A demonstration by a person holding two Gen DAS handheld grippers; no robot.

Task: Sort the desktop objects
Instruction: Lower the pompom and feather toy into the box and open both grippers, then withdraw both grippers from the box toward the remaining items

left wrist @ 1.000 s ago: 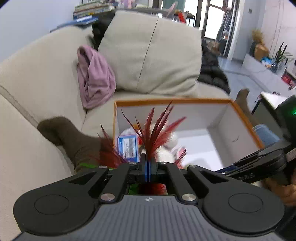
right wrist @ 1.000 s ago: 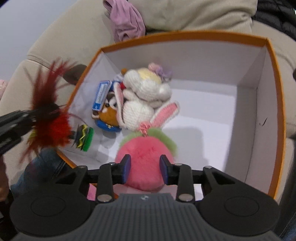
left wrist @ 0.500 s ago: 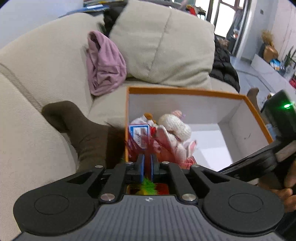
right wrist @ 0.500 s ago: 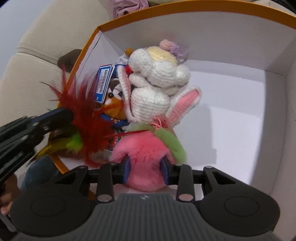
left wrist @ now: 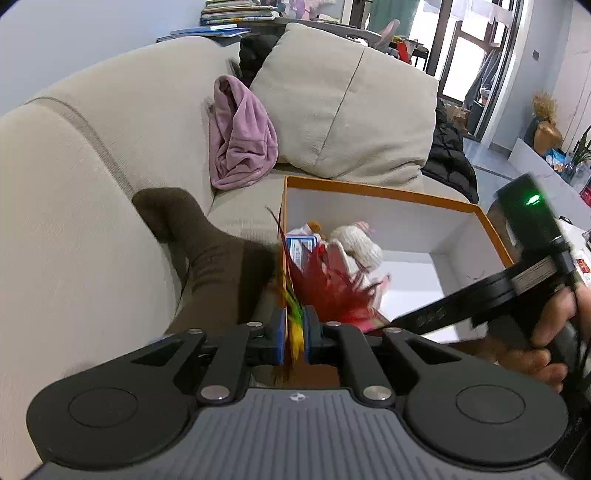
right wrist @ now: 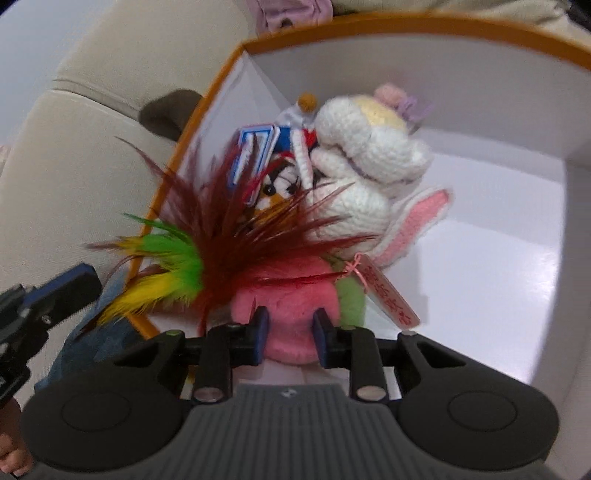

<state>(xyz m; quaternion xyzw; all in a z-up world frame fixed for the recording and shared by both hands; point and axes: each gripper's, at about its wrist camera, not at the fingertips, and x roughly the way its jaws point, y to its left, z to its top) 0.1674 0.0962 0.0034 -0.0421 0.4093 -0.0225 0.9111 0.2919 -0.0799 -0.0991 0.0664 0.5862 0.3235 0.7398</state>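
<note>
Feathers (right wrist: 221, 240), red with green and yellow tips, sprawl over the box's (right wrist: 424, 33) rim at 9 o'clock; the left gripper (left wrist: 294, 332) has just been opening, yellow tips between its barely parted pads. The right gripper (right wrist: 290, 334), just closing, squeezes the pink plush (right wrist: 288, 295) beside 1 white knitted bunny (right wrist: 354, 177).
</note>
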